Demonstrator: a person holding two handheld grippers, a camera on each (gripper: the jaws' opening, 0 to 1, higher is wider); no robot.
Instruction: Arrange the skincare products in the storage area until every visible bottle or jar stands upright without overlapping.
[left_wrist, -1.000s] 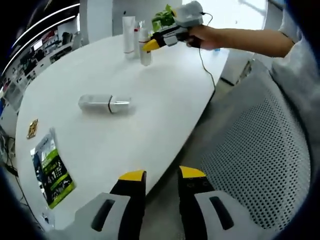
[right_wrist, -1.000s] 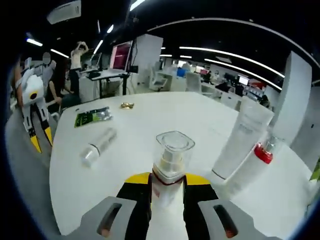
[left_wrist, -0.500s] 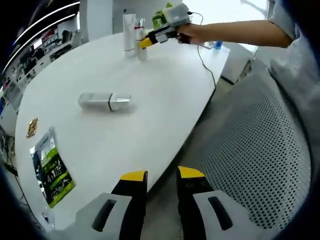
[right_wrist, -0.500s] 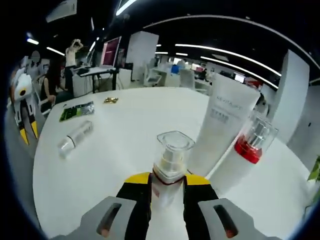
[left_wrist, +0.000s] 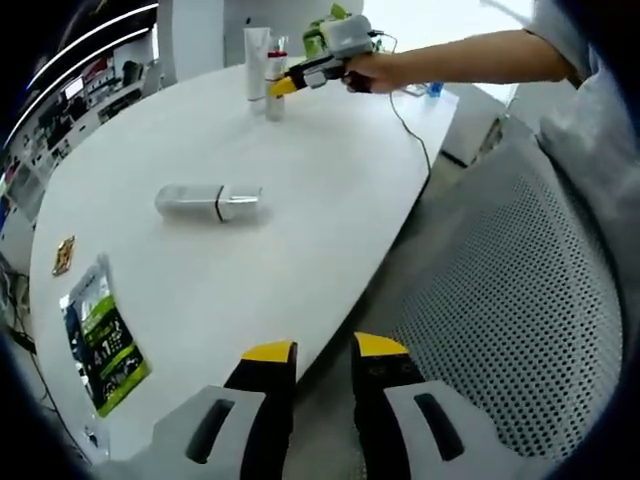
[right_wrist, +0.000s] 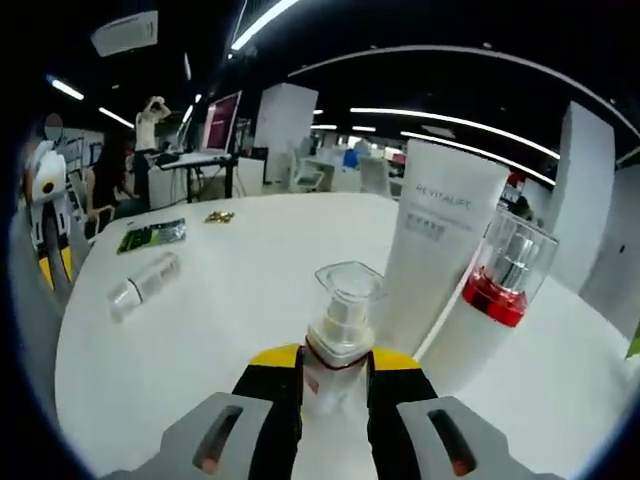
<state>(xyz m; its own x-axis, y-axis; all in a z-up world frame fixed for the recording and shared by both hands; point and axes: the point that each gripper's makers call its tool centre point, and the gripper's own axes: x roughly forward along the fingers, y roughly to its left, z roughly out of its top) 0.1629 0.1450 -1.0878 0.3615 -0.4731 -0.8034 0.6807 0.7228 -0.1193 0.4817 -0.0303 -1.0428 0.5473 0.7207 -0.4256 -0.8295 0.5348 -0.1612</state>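
Now that the right gripper (right_wrist: 334, 372), jaws clamped on the pump bottle (right_wrist: 341, 325), has closed in beside the tube (right_wrist: 437, 240), release looks next; left gripper (left_wrist: 318, 362) idle, jaws slightly apart, empty.

Four skincare containers are sitting on one white table (left_wrist: 300, 190): one clear-capped pump bottle (right_wrist: 340, 335) between the right claw's jaws, one white tube (right_wrist: 432, 255) and one red-collared bottle (right_wrist: 500, 290) standing just beyond that claw, and one silver bottle (left_wrist: 208, 204) lying well ahead of the left claw. One green sachet (left_wrist: 103, 338) and one small gold item (left_wrist: 65, 256) are resting nearby.
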